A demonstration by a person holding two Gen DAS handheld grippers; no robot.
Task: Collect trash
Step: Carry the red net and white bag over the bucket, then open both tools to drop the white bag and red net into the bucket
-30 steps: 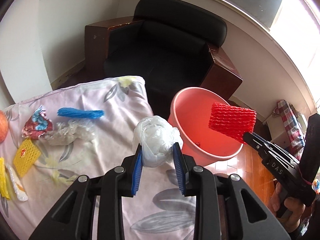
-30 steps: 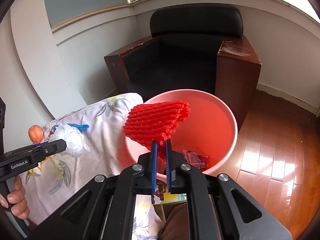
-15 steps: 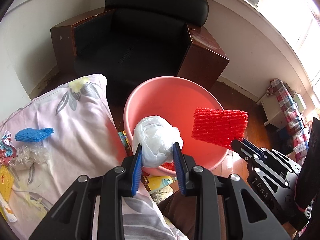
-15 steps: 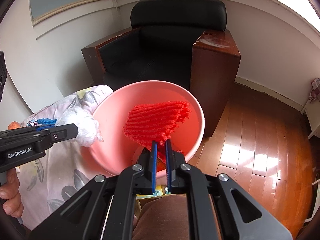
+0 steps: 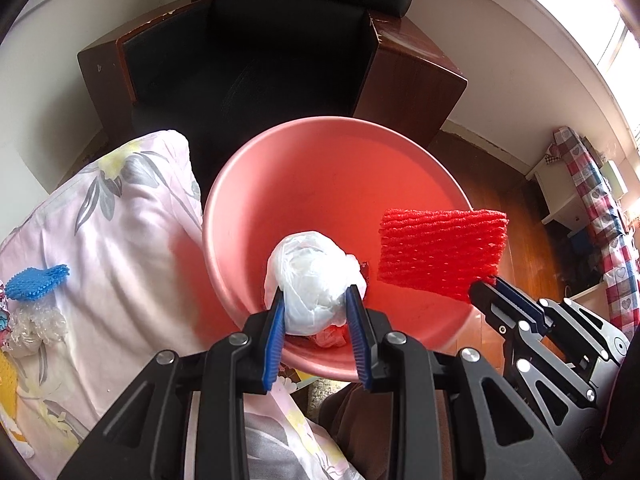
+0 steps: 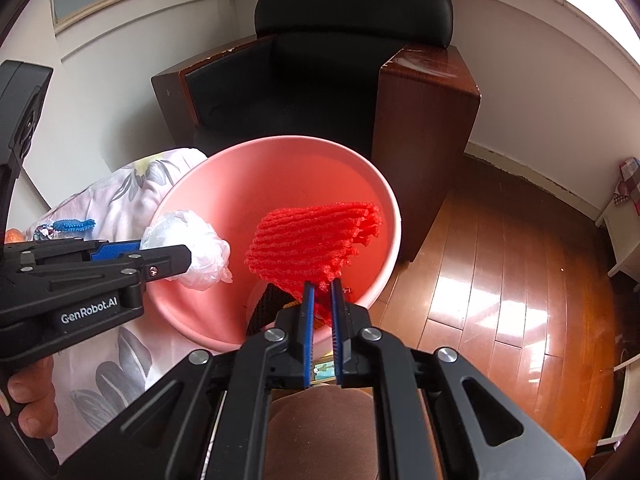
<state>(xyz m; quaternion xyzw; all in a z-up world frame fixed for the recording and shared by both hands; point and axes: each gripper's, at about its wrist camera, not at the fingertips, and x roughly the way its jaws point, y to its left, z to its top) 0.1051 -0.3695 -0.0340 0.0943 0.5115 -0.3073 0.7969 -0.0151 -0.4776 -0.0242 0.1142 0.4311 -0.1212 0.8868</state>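
My left gripper (image 5: 314, 300) is shut on a crumpled white plastic bag (image 5: 314, 276) and holds it over the near side of the pink bucket (image 5: 320, 184). My right gripper (image 6: 321, 286) is shut on a red foam net (image 6: 316, 242), also above the pink bucket (image 6: 256, 192). The red net (image 5: 440, 254) and right gripper (image 5: 486, 290) show at the right of the left wrist view. The bag (image 6: 190, 246) and left gripper (image 6: 176, 258) show at the left of the right wrist view. Some trash lies in the bucket's bottom.
A floral cloth (image 5: 100, 232) to the left holds a blue foam net (image 5: 38, 282), clear plastic (image 5: 34, 326) and a yellow net (image 5: 6, 380). A black armchair (image 5: 256, 60) with brown wooden sides stands behind the bucket. Wooden floor (image 6: 500, 280) lies to the right.
Both grippers have moved from the cloth side to above the bucket, carrying the white bag and the red net. The bucket now fills the middle of both views.
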